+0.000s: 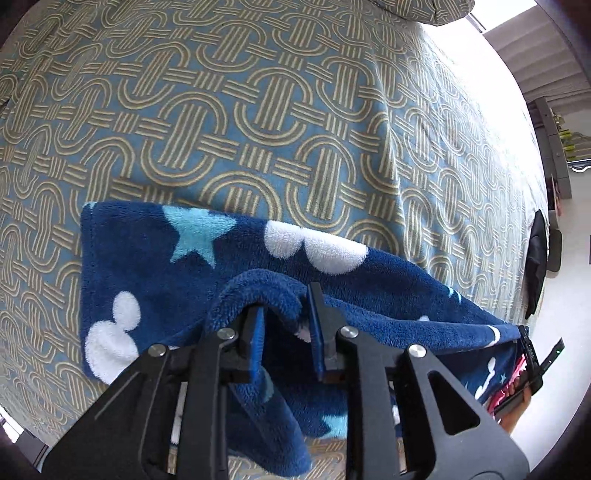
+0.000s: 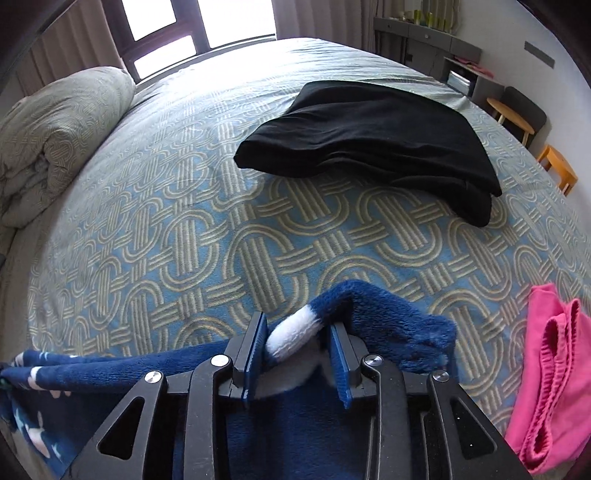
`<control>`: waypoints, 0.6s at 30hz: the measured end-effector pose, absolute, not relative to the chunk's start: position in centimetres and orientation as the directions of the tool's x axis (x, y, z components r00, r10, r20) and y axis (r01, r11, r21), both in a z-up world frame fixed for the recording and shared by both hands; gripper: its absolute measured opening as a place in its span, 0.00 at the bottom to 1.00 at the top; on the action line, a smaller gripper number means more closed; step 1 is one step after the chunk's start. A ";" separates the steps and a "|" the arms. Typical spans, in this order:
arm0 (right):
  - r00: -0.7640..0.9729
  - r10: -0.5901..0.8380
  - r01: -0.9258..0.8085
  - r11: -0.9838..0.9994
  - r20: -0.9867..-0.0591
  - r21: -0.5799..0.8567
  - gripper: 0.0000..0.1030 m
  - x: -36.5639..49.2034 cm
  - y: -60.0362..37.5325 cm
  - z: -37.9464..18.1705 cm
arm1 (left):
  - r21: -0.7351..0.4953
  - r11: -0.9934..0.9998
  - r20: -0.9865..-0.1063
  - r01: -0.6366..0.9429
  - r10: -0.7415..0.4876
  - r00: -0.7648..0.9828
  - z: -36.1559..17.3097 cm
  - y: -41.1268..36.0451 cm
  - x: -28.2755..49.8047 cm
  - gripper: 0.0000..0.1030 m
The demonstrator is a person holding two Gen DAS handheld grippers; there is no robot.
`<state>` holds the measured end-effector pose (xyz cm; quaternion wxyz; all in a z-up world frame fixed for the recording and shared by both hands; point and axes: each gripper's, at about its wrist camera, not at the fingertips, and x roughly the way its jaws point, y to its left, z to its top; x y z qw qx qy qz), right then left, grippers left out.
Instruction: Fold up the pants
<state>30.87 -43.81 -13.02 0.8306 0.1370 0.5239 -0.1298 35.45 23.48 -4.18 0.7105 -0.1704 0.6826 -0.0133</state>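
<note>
Item: navy fleece pants [image 1: 177, 258], printed with pale blue stars and white mouse-head shapes, lying on a bed [image 1: 258, 110] covered in a blue spread with a tan interlocking-loop pattern. In the left wrist view the garment lies mostly flat across the near part of the spread, one straight edge toward the left of the picture, with a raised fold of fabric humped up at the gripper. Left gripper [image 1: 286, 317] — pointing steeply down, jaws narrowly parted, the humped fold sitting between them; the fabric looks slack rather than pinched, though the pile hides the pad faces in part. Right gripper [image 2: 299, 339] — also angled down, jaws parted somewhat wider, a roll of white-and-navy fleece lying loose between the blue pads [image 2: 258, 339], touching the left-hand pad and standing clear of the other. Further stock on the same bed: a folded black garment [image 2: 369, 125] well beyond the pants; a pink garment [image 2: 550, 369] at the right edge of the right wrist view, apart from the pants; a bundled duvet [image 2: 55, 136] in matching pattern at the far left, near the window [image 2: 207, 22].
</note>
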 end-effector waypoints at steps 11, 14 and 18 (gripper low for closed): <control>0.449 -0.208 0.380 0.925 -0.869 -0.025 0.50 29.8 -41.7 -11.1 | 0.094 0.930 -0.950 -0.356 0.191 0.247 4.3 33.1 31.1 0.63; 0.507 -0.245 0.372 0.927 -0.826 -0.046 0.57 28.8 -40.7 -9.1 | 0.082 0.961 -0.941 -0.262 0.162 0.298 4.4 32.2 28.3 0.63; 0.576 -0.303 0.352 0.930 -0.759 -0.105 0.66 26.6 -38.9 -6.3 | 0.086 0.979 -0.927 -0.184 0.146 0.345 3.3 31.0 25.2 0.63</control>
